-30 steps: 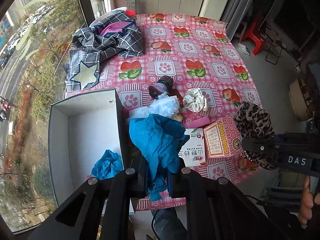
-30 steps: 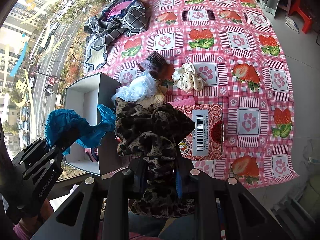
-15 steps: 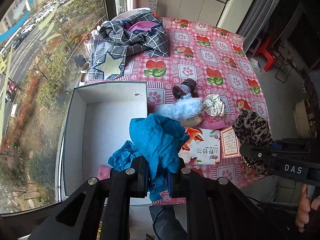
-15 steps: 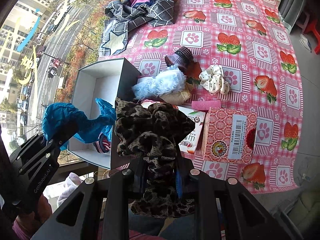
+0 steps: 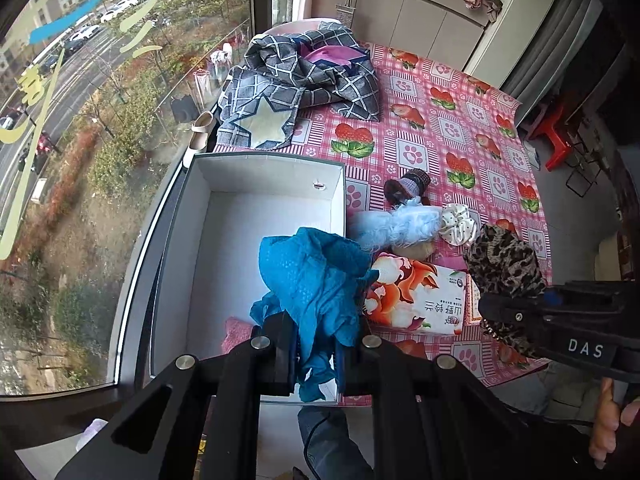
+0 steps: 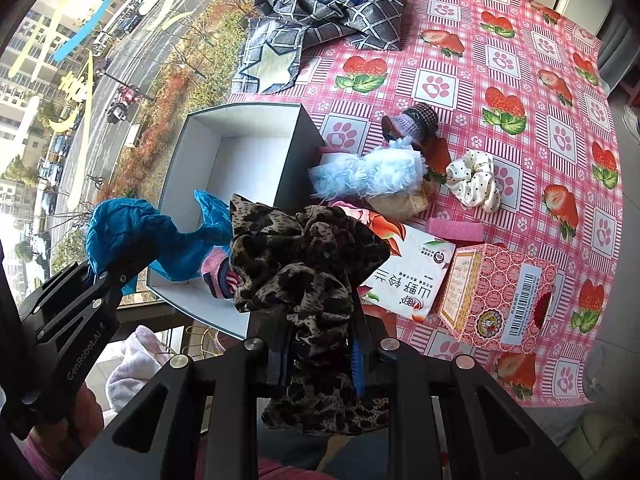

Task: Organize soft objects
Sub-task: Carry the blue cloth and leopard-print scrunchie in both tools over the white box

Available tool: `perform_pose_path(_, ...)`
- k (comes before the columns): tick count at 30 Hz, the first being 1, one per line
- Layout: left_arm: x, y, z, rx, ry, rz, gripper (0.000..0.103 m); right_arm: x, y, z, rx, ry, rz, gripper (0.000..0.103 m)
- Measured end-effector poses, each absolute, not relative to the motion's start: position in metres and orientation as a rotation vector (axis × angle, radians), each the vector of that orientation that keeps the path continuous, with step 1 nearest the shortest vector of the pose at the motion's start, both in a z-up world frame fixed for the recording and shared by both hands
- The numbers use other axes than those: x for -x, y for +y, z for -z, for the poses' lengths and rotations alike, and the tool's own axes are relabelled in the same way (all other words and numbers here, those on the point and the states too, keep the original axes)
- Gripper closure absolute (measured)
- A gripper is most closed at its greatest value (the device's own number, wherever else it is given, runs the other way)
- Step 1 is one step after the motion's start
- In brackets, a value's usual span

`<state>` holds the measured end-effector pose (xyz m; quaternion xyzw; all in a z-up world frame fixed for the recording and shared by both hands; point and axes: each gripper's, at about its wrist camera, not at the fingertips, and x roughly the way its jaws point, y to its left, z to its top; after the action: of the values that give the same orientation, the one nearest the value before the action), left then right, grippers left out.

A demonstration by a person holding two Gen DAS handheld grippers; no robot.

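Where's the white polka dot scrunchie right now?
The white polka dot scrunchie lies on the tablecloth, right of the fluffy light blue item and beyond the pink patterned box, untouched by either gripper.

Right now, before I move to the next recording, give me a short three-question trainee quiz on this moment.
1. True or false: the left gripper is shut on the blue cloth.
2. What does the right gripper hold? A) white dotted scrunchie B) leopard-print cloth C) fluffy light-blue item
3. Fill in: the open white box stands at the table's edge beside the ____.

Key
1. True.
2. B, the leopard-print cloth; the white dotted scrunchie and the fluffy light-blue item lie on the tablecloth.
3. Window.
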<state>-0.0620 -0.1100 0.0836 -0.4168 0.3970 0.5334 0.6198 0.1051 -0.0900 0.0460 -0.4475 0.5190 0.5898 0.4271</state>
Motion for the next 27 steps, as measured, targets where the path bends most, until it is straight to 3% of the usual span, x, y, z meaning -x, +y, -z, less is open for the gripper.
perform_pose_path(27,0.128,-0.108,-0.067,1.091,0.865,-1.357,0.088,-0.027,-0.062,-0.04,1.282,1.189,-1.584,0.08)
